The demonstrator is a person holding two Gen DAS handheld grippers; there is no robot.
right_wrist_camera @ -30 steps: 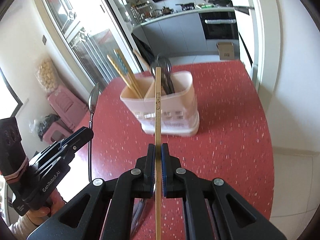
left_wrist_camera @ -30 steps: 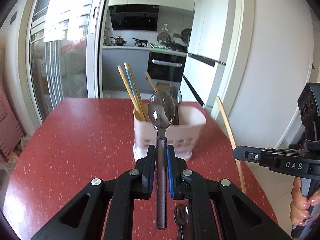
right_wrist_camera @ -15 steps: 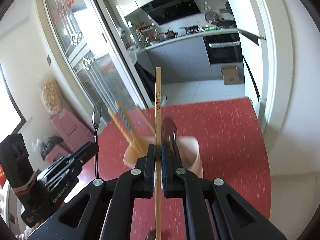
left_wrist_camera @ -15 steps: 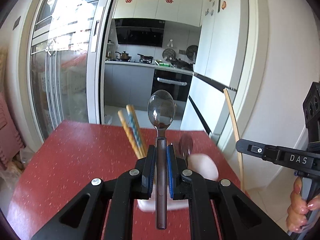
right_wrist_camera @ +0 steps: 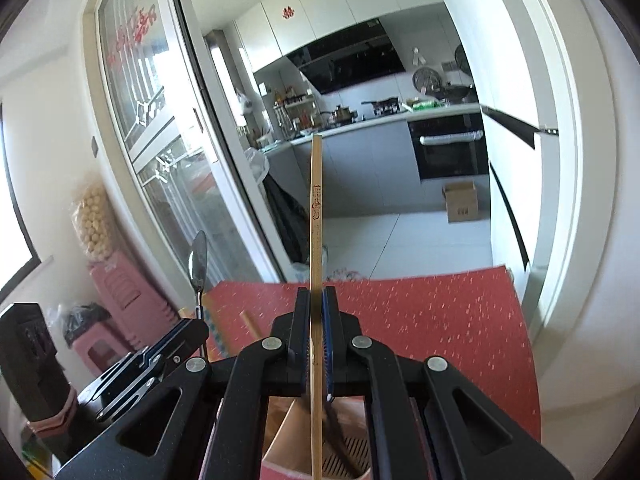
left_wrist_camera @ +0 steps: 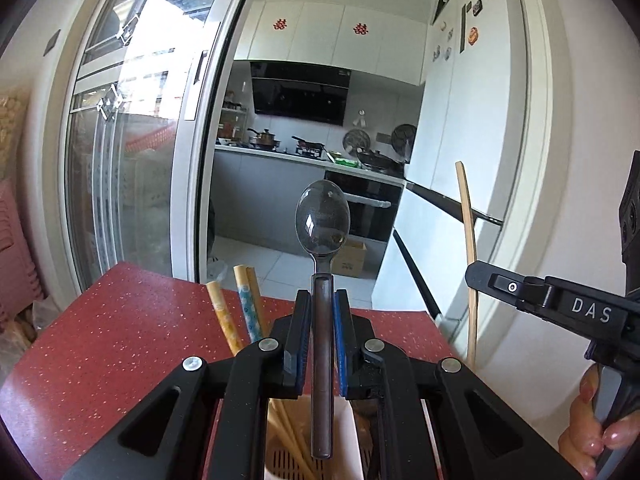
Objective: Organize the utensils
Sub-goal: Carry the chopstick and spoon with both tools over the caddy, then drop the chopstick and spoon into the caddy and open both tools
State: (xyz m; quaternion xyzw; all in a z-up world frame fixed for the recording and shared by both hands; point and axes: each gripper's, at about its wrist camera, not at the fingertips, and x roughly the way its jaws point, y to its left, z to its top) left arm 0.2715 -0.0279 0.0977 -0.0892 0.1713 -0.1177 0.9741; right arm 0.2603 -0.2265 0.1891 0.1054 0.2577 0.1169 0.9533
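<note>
A white kitchen fills the background: upper cabinets [left_wrist_camera: 312, 28] with red paper cut-outs, a black range hood [left_wrist_camera: 300, 94], a grey counter [left_wrist_camera: 280, 156] crowded with pots, a built-in oven [right_wrist_camera: 450, 148] and a tall white fridge [left_wrist_camera: 464, 128] with magnets on its door. A glass sliding door [left_wrist_camera: 132, 152] stands on the left, with pink stools [right_wrist_camera: 116, 300] beyond it. A cardboard box [right_wrist_camera: 461, 202] sits on the pale tiled floor.

In front lies a red speckled table [right_wrist_camera: 432, 320], its far edge towards the kitchen. On it, right under both tools, stands a pale plastic utensil holder [left_wrist_camera: 348, 432] with a perforated bottom; patterned chopsticks [left_wrist_camera: 246, 304] lean out of its left part, and a dark utensil rests in it.

The left gripper [left_wrist_camera: 323, 336] is clamped on the handle of a metal spoon [left_wrist_camera: 322, 220], bowl up, handle end hanging over the holder's mouth. The right gripper [right_wrist_camera: 316, 336] is closed tight on a single wooden chopstick [right_wrist_camera: 316, 208], upright, its lower end over the holder. A hand [left_wrist_camera: 592, 436] grips the right tool's handle.
</note>
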